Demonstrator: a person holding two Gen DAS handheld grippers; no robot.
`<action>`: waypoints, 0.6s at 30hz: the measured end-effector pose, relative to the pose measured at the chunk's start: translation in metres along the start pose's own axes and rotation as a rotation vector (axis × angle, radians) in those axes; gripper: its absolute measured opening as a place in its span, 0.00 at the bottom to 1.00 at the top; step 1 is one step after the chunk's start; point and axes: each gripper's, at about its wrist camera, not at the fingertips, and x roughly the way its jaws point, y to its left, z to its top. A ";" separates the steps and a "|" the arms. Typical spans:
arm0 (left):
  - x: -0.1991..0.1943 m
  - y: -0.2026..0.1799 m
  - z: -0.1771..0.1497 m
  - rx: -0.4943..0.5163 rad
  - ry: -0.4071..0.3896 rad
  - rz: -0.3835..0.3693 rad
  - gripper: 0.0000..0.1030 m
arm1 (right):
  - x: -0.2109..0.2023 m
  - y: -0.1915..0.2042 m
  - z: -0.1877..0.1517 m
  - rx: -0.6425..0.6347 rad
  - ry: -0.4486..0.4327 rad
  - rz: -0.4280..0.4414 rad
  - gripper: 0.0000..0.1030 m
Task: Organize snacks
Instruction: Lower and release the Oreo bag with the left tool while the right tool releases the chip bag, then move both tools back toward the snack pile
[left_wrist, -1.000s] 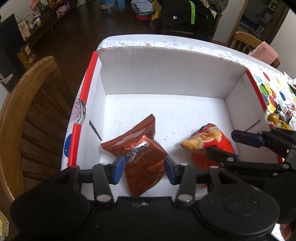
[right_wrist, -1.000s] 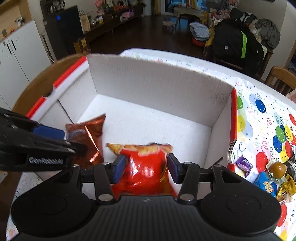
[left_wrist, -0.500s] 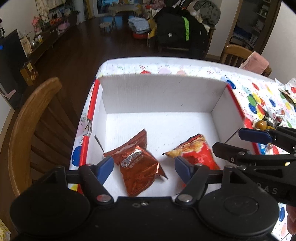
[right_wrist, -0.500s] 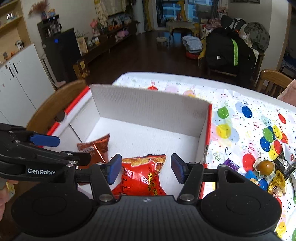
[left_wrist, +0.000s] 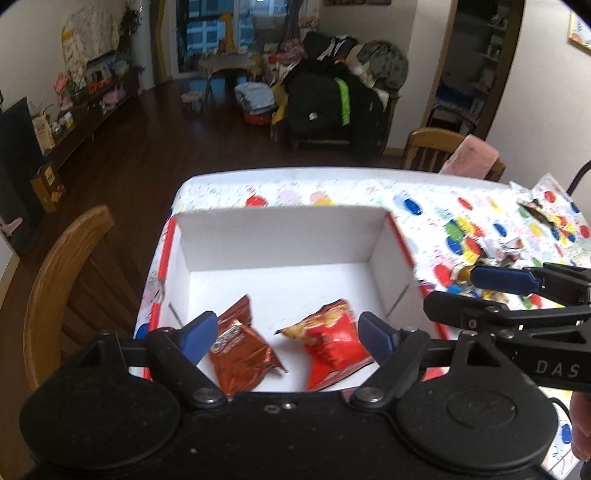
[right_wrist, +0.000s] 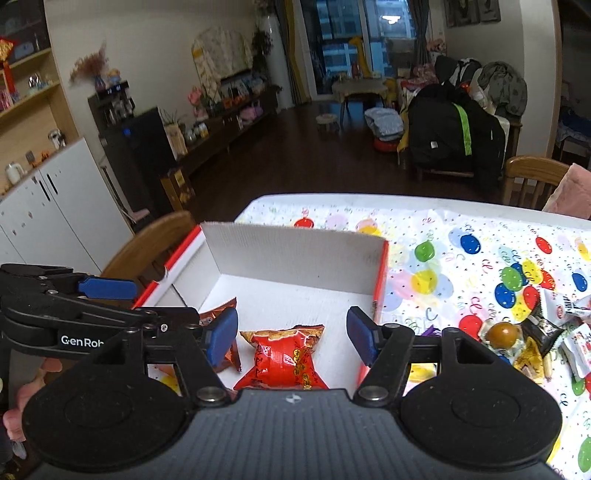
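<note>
Inside white box (left_wrist: 280, 236), two snack packets (left_wrist: 240, 354)

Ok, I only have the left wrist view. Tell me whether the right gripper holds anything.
Observer: No. The right gripper is open and empty; the red bag lies in the box beneath it.
Operator: Describe the pile right of the box.
Observer: Loose snacks on the tablecloth: white packets, a round brown sweet, a yellow wrapper.
Operator: Check outside the box's right wall.
Observer: A purple wrapper lies close beside it; I cannot tell whether they touch.
</note>
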 end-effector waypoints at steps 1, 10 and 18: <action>-0.004 -0.003 0.000 0.006 -0.011 -0.005 0.81 | -0.006 -0.003 0.000 0.003 -0.009 0.006 0.63; -0.031 -0.046 -0.004 0.053 -0.115 -0.043 0.86 | -0.063 -0.036 -0.014 0.022 -0.088 0.031 0.71; -0.039 -0.091 -0.015 0.075 -0.161 -0.090 0.93 | -0.100 -0.080 -0.035 0.063 -0.133 0.004 0.78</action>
